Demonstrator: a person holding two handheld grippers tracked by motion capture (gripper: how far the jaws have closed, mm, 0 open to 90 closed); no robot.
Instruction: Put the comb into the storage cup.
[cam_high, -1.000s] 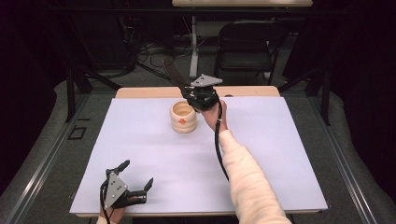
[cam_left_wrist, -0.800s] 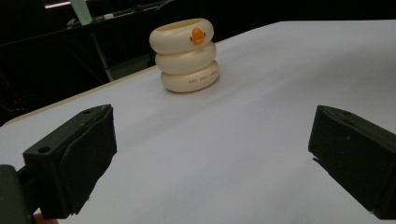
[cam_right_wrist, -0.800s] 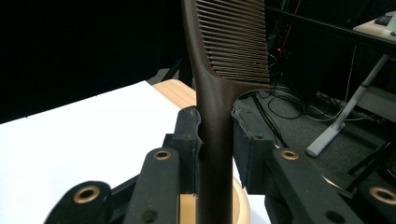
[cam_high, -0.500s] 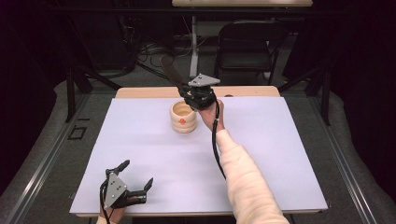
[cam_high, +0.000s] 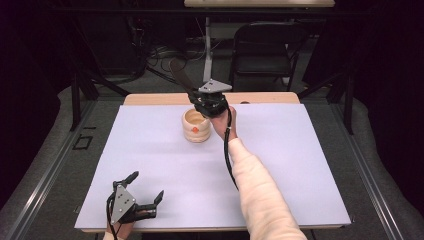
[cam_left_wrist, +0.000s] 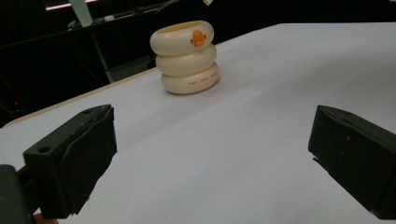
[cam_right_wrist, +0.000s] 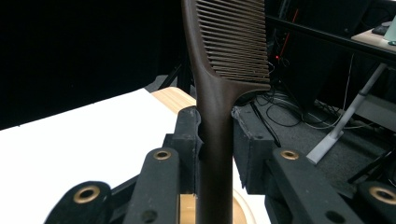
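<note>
Comb (cam_right_wrist: 219, 70) — a dark brown one — stands nearly upright in the right hand-held gripper (cam_high: 209, 102), its handle pinched between the two closed jaws and its toothed end rising above them. In the high view the comb (cam_high: 181, 77) slants up and away over the far edge of the bench (cam_high: 300, 165), the gripper hanging directly over the cup (cam_high: 196, 125). The cup is cream-coloured, shaped like three stacked rings, with a small orange mark on its side (the left gripper view shows the mark on the top ring and faint lettering on the bottom one). In the right gripper view a bit of the cup's rim (cam_right_wrist: 245, 212) shows just below the jaws, with the comb's handle running down in front of it.

The left hand-held gripper (cam_high: 142, 195) rests at the near left corner of the bench, well apart from the cup (cam_left_wrist: 186, 58) — its jaws spread wide with nothing between them.
</note>
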